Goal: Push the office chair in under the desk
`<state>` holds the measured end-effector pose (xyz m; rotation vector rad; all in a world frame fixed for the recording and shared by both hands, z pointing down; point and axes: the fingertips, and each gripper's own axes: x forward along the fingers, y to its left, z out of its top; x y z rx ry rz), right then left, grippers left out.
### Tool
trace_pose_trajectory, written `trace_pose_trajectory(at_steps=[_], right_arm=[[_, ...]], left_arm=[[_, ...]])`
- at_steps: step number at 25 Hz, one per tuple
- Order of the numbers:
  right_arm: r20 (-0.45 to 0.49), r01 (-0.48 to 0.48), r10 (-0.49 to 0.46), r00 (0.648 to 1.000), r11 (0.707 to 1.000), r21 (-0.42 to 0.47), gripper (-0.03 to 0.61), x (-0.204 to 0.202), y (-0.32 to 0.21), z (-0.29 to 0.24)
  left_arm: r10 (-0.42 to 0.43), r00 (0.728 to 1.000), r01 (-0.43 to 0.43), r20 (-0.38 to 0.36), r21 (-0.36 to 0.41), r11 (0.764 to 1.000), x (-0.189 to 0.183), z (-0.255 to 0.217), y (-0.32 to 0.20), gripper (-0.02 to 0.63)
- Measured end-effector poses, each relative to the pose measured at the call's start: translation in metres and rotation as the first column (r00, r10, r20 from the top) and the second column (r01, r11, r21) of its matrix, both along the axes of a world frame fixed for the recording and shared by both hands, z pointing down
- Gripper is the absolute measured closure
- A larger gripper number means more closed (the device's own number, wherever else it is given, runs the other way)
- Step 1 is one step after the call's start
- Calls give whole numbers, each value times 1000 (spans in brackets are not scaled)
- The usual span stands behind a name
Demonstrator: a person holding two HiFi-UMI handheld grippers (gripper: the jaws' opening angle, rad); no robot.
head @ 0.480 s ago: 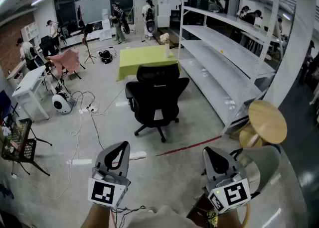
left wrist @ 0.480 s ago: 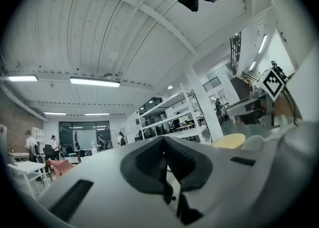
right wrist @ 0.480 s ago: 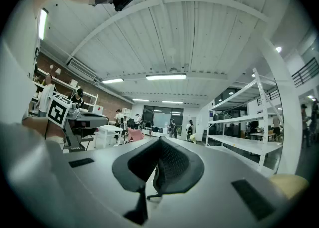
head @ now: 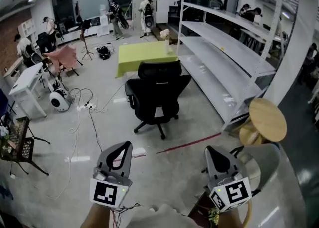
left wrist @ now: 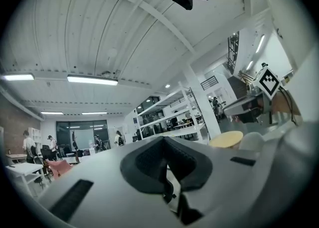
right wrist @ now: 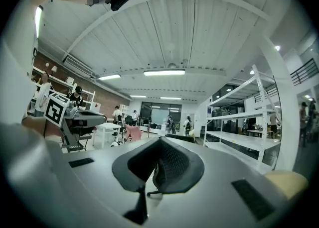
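Black office chair [head: 157, 97] stands before the yellow-green desk [head: 144, 55], not pushed in — left gripper [head: 123, 147] and right gripper [head: 211, 152] closed tight, empty, well back.

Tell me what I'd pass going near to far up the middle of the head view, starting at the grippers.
Left gripper and right gripper → red floor line → black office chair → yellow-green table → people at the far windows.

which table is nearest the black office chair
The table under the yellow-green cloth, just beyond the black office chair; the white desk stands far off at the left.
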<state>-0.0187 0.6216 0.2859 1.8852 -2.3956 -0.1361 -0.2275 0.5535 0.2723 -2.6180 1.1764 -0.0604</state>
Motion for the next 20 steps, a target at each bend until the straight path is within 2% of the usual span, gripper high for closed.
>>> trace_pose_trajectory(at_steps=[12, 20], right_arm=[[-20, -47, 47, 999, 999, -21, 572, -17, -17, 13], [-20, -49, 48, 999, 998, -43, 572, -5, -55, 32]], left_arm=[[24, 1000, -24, 12, -5, 1000, -28, 15, -18, 606], [25, 999, -25, 24, -9, 1000, -18, 31, -56, 606]])
